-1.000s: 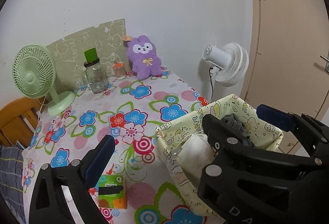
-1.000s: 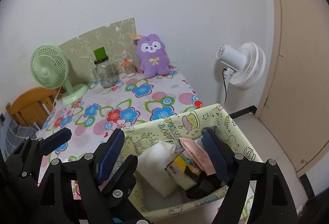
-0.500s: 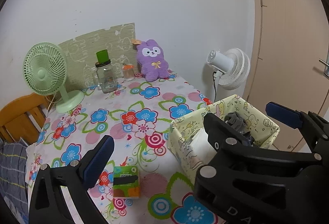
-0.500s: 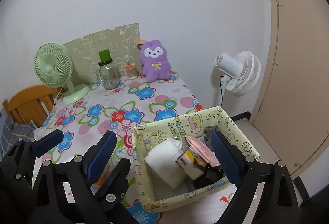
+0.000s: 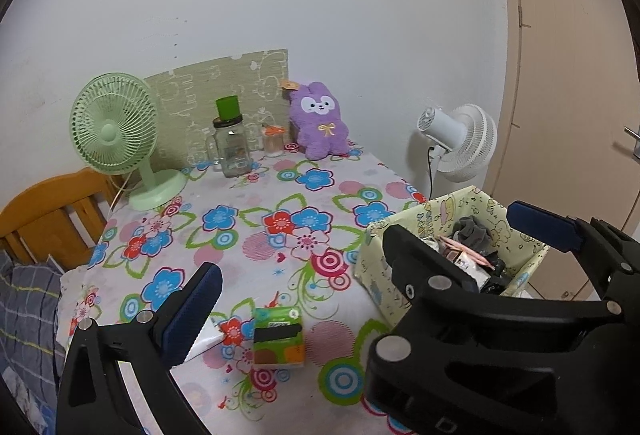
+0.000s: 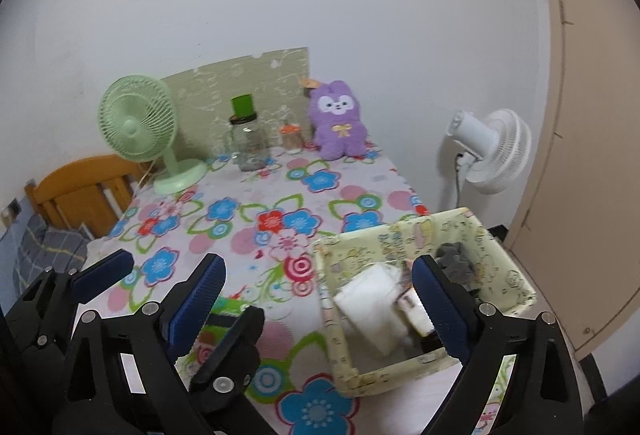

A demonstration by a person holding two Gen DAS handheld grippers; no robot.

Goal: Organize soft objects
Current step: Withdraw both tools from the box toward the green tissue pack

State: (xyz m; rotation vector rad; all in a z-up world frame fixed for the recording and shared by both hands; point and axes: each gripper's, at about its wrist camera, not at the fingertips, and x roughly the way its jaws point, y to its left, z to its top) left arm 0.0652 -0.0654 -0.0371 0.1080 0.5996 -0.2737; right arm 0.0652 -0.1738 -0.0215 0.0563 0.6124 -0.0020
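A yellow cartoon-print fabric bin (image 6: 508, 267) (image 5: 528, 259) sits at the table's right front corner. It holds a white soft pack (image 6: 372, 303), a grey sock (image 6: 454, 261) and other small items. A purple plush bunny (image 5: 320, 123) (image 6: 338, 119) stands at the back of the table. A green tissue pack (image 5: 278, 335) lies near the front edge. My left gripper (image 5: 360, 267) is open and empty above the front of the table. My right gripper (image 6: 320, 299) is open and empty above the bin's left side.
A floral cloth (image 5: 240, 219) covers the table. A green desk fan (image 5: 116, 131), a glass jar with a green lid (image 5: 232, 143) and a small orange-lidded jar (image 5: 273, 141) stand at the back. A white fan (image 5: 460, 139) stands by the wall, a wooden chair (image 5: 44, 211) at left.
Both grippers have pulled back and risen from the bin, so more of the table and the tissue pack shows. Both stay open and empty.
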